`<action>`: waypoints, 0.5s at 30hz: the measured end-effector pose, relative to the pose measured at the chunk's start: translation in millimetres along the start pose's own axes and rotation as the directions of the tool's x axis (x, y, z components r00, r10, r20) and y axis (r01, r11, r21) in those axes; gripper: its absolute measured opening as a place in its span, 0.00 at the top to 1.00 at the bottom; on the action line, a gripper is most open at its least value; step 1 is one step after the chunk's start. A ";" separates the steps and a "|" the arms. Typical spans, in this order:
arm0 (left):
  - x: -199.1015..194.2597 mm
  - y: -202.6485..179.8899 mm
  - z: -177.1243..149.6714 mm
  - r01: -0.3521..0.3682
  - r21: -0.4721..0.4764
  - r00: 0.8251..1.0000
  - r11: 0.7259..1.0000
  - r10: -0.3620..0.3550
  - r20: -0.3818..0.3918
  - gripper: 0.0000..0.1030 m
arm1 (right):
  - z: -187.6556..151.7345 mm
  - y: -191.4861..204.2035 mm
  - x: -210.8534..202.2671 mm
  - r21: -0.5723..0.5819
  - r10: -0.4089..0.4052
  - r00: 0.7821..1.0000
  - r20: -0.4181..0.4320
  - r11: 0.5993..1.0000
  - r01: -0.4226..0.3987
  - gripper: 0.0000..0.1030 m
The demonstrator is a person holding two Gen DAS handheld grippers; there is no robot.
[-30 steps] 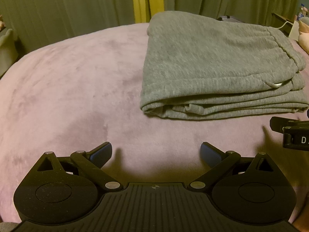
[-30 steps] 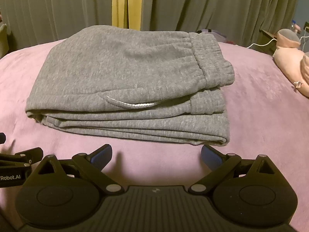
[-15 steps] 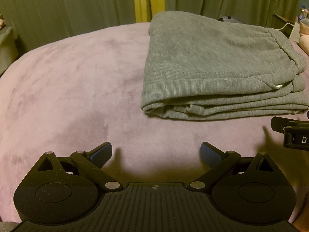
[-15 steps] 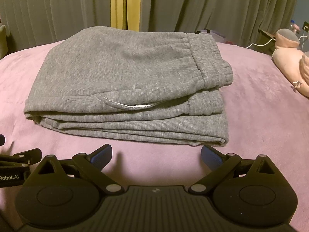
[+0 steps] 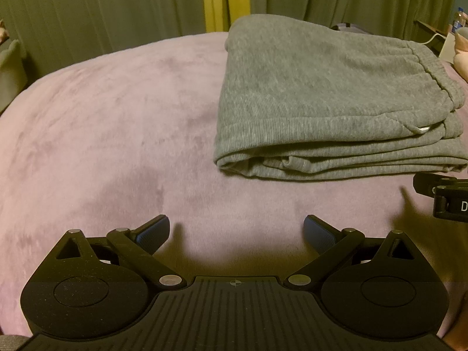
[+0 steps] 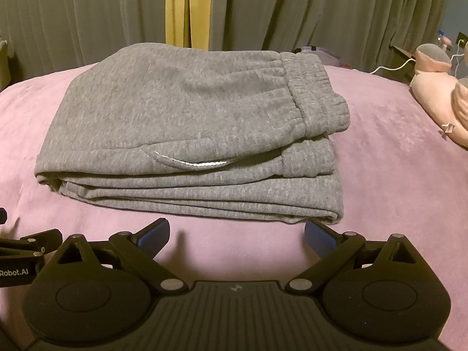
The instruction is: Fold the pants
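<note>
A soft mauve plush bed cover (image 6: 380,181) is backed by pleated olive-grey curtains (image 6: 307,8) split by a yellow strip. The grey ribbed-knit sweatpants (image 6: 187,122) are seen folded into a layered stack at its middle, elastic waistband uppermost. The left gripper (image 5: 236,231) and right gripper (image 6: 237,234) are held apart, empty, just short of the stack. A pink plush toy (image 6: 438,99) is seen at the right.
</note>
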State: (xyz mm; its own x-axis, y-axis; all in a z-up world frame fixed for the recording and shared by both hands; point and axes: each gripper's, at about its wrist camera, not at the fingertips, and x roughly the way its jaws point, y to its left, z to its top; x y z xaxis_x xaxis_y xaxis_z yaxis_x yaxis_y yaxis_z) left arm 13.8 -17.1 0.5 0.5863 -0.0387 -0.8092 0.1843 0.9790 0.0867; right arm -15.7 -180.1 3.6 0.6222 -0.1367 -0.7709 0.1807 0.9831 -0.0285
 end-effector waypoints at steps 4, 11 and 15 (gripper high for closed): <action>0.5 0.7 -0.5 0.001 0.000 1.000 1.000 -0.001 -0.001 0.01 | -0.1 -0.1 -0.2 0.001 0.000 1.000 0.001 1.000 0.000 0.04; 0.5 0.6 -0.7 0.001 -0.001 1.000 1.000 -0.001 -0.002 0.01 | 0.6 -0.7 -0.5 0.002 -0.002 1.000 0.003 1.000 0.002 0.04; 0.8 0.9 -0.9 0.002 0.000 1.000 1.000 -0.002 -0.003 0.01 | 1.0 -0.6 -0.4 0.003 -0.002 1.000 0.003 1.000 0.002 0.04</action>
State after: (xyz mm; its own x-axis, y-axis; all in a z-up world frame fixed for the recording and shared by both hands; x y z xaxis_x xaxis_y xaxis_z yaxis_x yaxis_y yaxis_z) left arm 13.8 -16.0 -0.5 0.5837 -0.0403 -0.8110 0.1854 0.9790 0.0848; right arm -15.3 -180.7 4.6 0.6239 -0.1387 -0.7691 0.1842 0.9825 -0.0278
